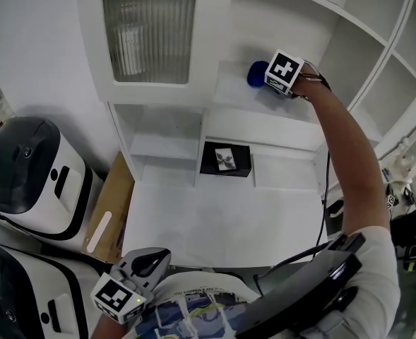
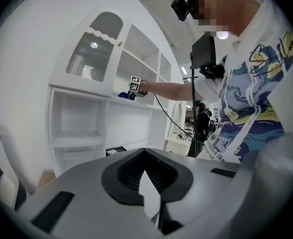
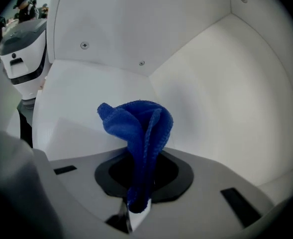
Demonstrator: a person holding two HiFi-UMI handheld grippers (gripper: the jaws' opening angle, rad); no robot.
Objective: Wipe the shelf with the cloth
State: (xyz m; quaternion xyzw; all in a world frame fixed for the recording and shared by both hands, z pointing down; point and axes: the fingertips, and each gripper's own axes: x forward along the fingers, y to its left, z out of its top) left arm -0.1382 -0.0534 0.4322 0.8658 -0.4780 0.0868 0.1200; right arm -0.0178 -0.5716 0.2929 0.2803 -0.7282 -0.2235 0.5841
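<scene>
a white shelving unit (image 1: 264,129) fills the far wall of a bright workroom, with a ribbed glass door (image 1: 150,28) closing its upper left compartment. a person's bare right arm (image 1: 345,154) reaches up into the open compartment just right of that door, holding the right gripper (image 1: 266,76) over the white shelf (image 1: 229,94). its fingers are clamped on a blue cloth (image 1: 256,74), which bunches out ahead of them near the compartment's far wall. from the right gripper view the cloth (image 3: 136,128) stands up in folds between the jaws and blocks part of the shelf board beyond, with the back panel and right side panel close around it. whether the cloth touches the board cannot be told.

one level down, a black box (image 1: 226,159) sits in a low compartment, against the upright divider on its left. a flat piece of cardboard (image 1: 109,207) leans at the unit's left foot, beside two white and black machines (image 1: 31,179) that crowd the near left. a dark cable (image 1: 328,189) hangs below the raised arm.

the left gripper (image 1: 133,281) is held low, near the person's printed shirt (image 1: 193,309), well apart from the shelf. its fingers (image 2: 131,171) are together with nothing between them.
</scene>
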